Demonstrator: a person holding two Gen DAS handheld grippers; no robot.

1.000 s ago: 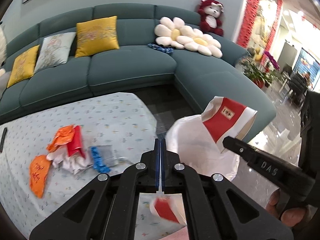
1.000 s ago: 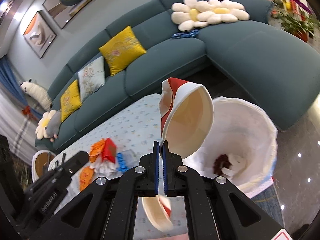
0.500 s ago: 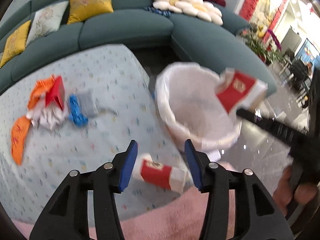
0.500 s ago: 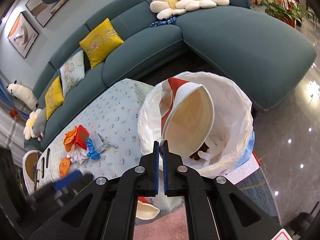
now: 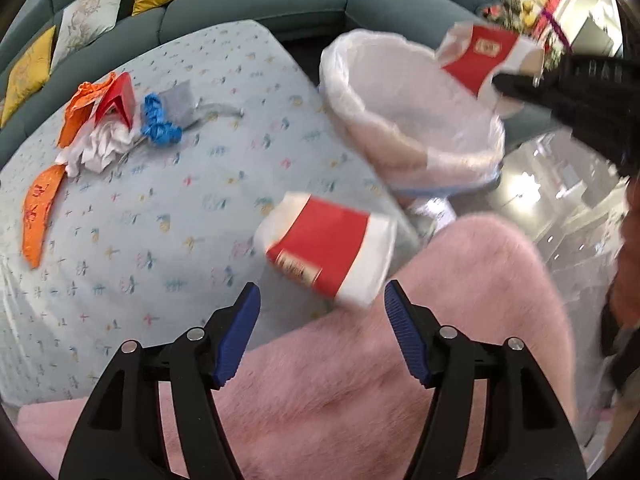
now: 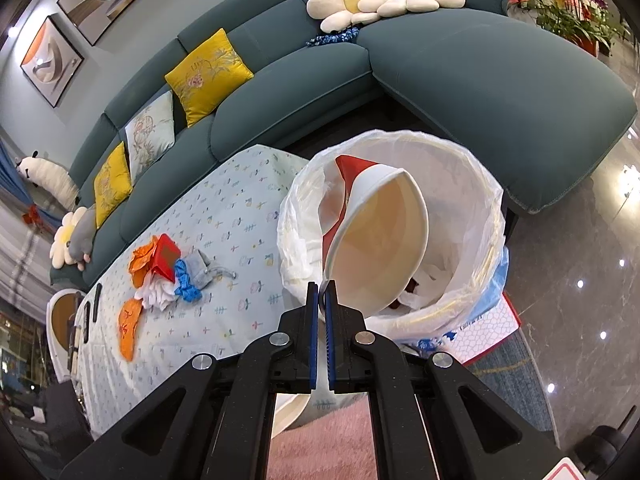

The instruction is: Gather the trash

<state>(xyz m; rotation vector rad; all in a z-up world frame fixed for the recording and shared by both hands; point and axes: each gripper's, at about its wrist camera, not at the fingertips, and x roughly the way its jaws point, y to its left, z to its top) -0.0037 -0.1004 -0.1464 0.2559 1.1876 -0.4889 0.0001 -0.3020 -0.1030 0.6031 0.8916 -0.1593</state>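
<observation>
Right gripper (image 6: 322, 292) pinches a cup (image 6: 376, 240) over the bin (image 6: 486, 216) at centre frame, while the left gripper (image 5: 322, 308), opening, nears a second cup (image 5: 328, 248); litter (image 5: 108, 128) upper left remains.

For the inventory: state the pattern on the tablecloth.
Pale blue tablecloth with small scattered multicoloured motifs; right wrist view shows it best.
</observation>
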